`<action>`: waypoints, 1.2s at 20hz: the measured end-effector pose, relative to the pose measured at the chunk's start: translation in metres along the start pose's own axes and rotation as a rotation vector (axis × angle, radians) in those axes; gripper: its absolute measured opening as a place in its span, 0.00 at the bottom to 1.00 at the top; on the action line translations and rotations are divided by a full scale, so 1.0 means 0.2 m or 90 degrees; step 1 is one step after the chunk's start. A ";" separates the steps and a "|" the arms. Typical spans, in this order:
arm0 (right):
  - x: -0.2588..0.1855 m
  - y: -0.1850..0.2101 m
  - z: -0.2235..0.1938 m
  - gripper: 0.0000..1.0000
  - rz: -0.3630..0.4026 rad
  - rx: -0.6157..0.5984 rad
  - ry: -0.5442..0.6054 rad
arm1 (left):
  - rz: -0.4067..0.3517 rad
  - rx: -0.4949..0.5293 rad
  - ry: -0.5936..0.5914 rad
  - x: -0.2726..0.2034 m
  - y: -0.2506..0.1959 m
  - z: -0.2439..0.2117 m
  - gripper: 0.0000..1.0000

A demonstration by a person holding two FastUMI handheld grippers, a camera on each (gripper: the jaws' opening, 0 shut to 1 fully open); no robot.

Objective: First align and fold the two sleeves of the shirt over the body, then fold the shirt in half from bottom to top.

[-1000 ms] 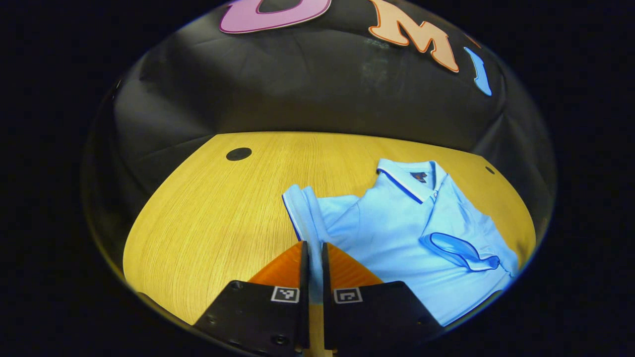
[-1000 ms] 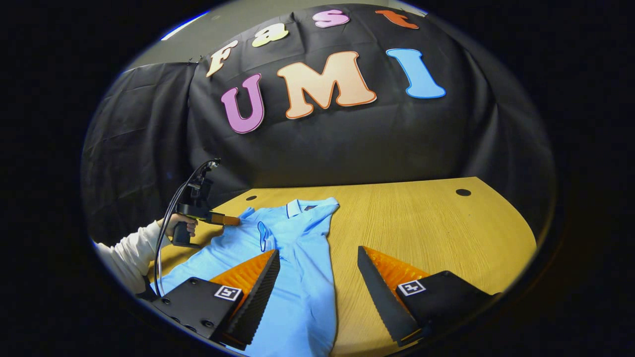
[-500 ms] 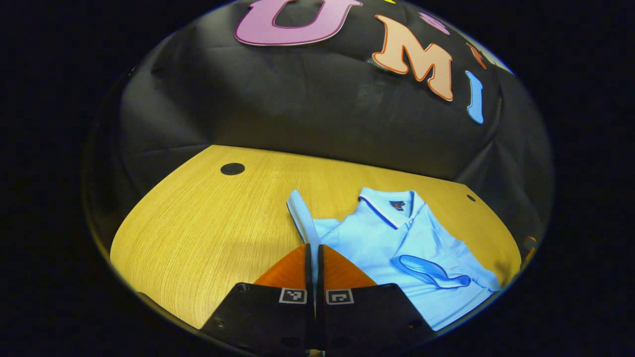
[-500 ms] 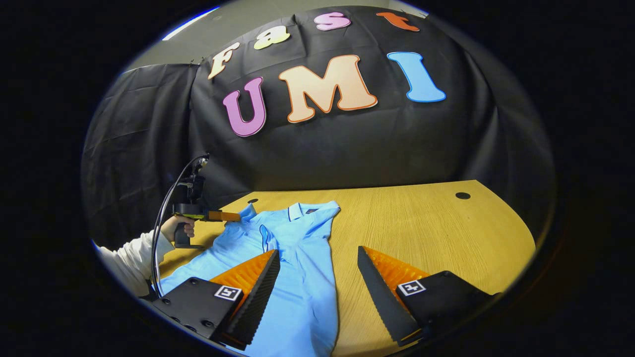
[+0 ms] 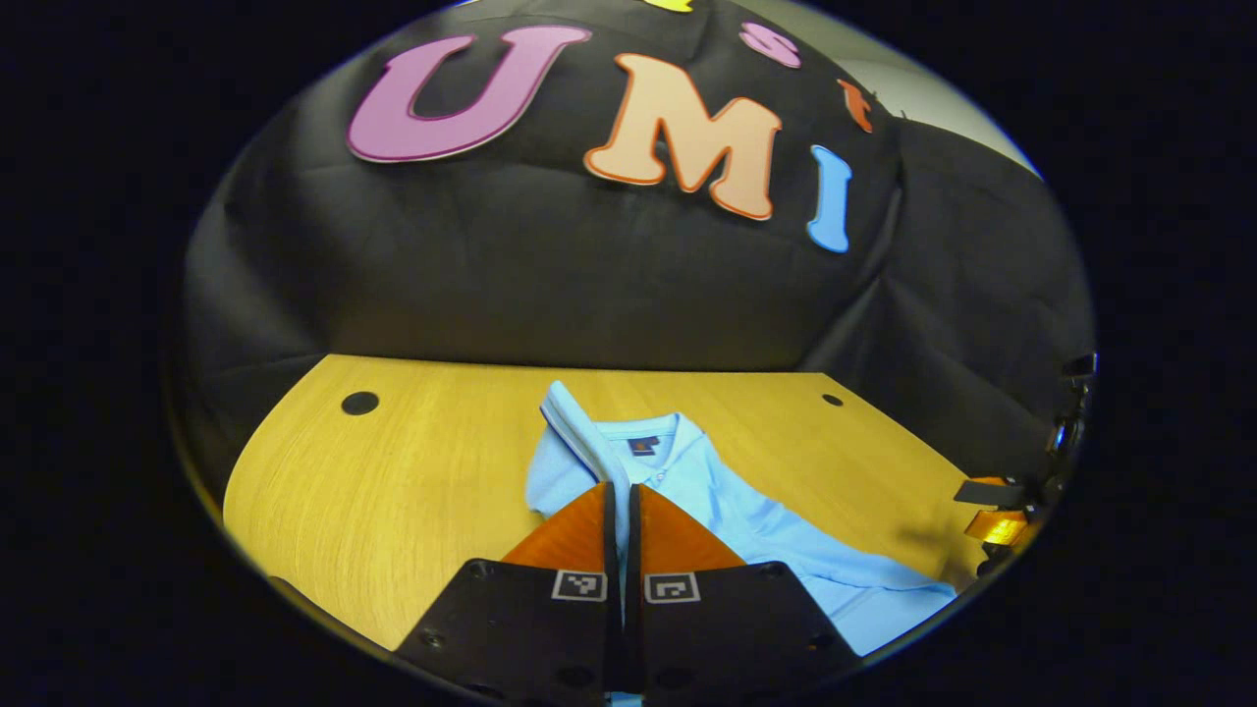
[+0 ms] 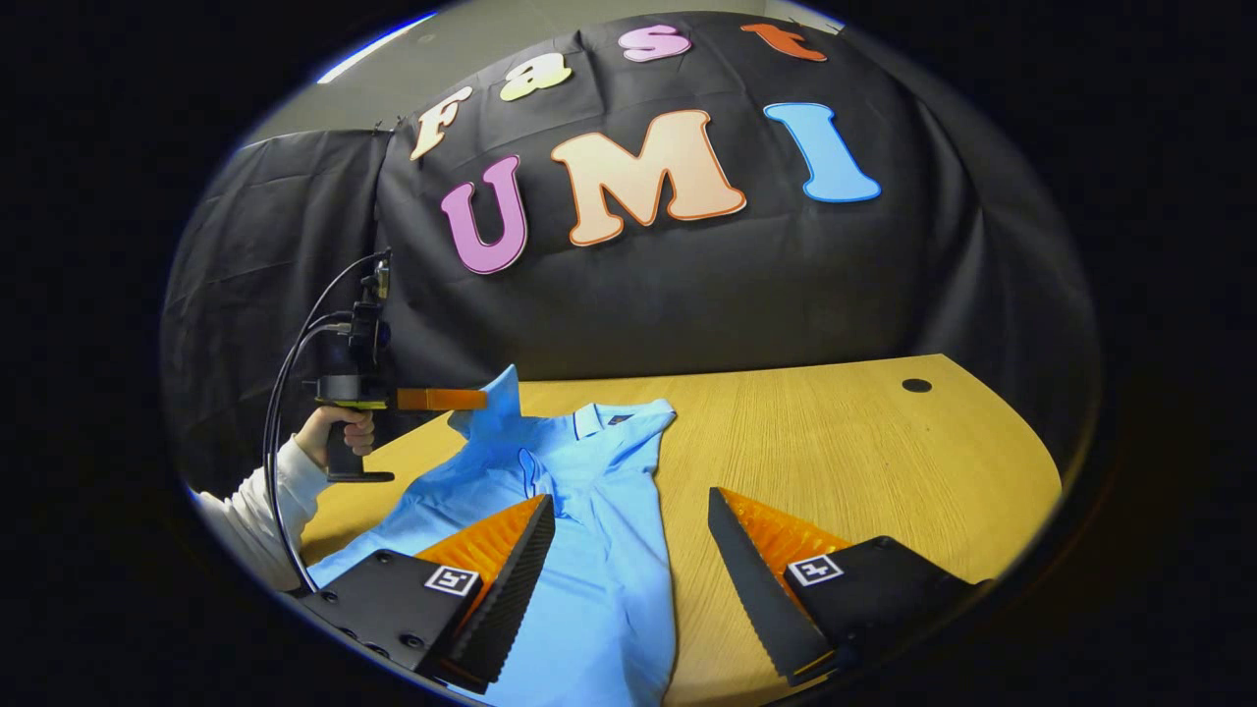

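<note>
A light blue polo shirt (image 6: 599, 560) lies on the wooden table (image 6: 864, 462), collar (image 6: 604, 417) toward the wall. Its right sleeve (image 6: 530, 473) rests folded over the chest. My left gripper (image 5: 619, 488) is shut on the other sleeve (image 5: 579, 427), which stands up from the cloth ahead of its tips. In the right gripper view, that gripper (image 6: 471, 399) holds the sleeve (image 6: 499, 405) raised above the table at the shirt's left shoulder. My right gripper (image 6: 629, 497) hovers open over the shirt's lower right edge, nothing between its fingers. It also appears far right in the left gripper view (image 5: 992, 506).
A hand (image 6: 336, 432) in a white sleeve (image 6: 250, 516) holds the left gripper, with a black cable looping below it. Small dark holes mark the tabletop (image 6: 916, 385) (image 5: 359, 403) (image 5: 832, 400). Bare wood stretches right of the shirt.
My left gripper has risen with the sleeve, lifting it off the table, and turned toward the shirt's body. The right gripper has stayed in place, still open.
</note>
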State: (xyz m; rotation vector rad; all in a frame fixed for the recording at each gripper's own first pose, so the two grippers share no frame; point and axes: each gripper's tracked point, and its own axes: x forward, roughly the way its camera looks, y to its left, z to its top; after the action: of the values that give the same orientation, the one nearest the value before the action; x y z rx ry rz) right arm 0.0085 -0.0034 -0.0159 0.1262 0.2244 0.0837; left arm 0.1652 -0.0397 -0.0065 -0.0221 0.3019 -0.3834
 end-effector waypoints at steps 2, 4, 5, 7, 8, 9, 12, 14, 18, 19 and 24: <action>0.00 0.00 0.00 0.98 -0.003 -0.002 -0.001 | -0.026 0.043 0.015 0.02 -0.15 -0.04 0.00; -0.01 -0.01 0.00 0.98 -0.007 0.000 0.000 | -0.042 0.092 0.027 0.06 -0.29 -0.06 0.00; -0.01 -0.02 0.01 0.98 -0.009 0.002 0.000 | -0.049 0.112 0.034 0.09 -0.35 -0.07 0.00; -0.01 -0.01 0.01 0.98 -0.008 0.003 0.001 | -0.066 0.143 0.057 0.15 -0.48 -0.13 0.00; -0.02 -0.01 0.01 0.98 -0.008 0.001 -0.001 | -0.073 0.160 0.071 0.17 -0.53 -0.17 0.00; -0.02 -0.01 0.02 0.98 -0.008 -0.002 -0.003 | -0.068 0.181 0.089 0.20 -0.55 -0.22 0.00; -0.04 -0.01 0.05 0.98 -0.006 -0.002 -0.012 | -0.049 0.234 0.136 0.28 -0.57 -0.36 0.02; -0.06 -0.02 0.06 0.98 -0.007 -0.001 -0.019 | -0.058 0.237 0.151 0.28 -0.61 -0.43 0.08; -0.07 -0.02 0.07 0.98 -0.009 0.003 -0.022 | -0.030 0.242 0.144 0.23 -0.58 -0.40 0.39; -0.07 -0.02 0.07 0.98 -0.008 0.003 -0.021 | -0.016 0.235 0.131 0.21 -0.56 -0.38 0.68; -0.03 0.02 0.01 0.98 -0.002 -0.011 -0.003 | 0.054 0.192 0.093 -0.01 -0.41 -0.33 0.91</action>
State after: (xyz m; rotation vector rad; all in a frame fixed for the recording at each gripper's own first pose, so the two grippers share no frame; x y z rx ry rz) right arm 0.0029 -0.0007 -0.0115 0.1081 0.2189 0.0820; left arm 0.1143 -0.1130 -0.0621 0.3139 0.3850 -0.3433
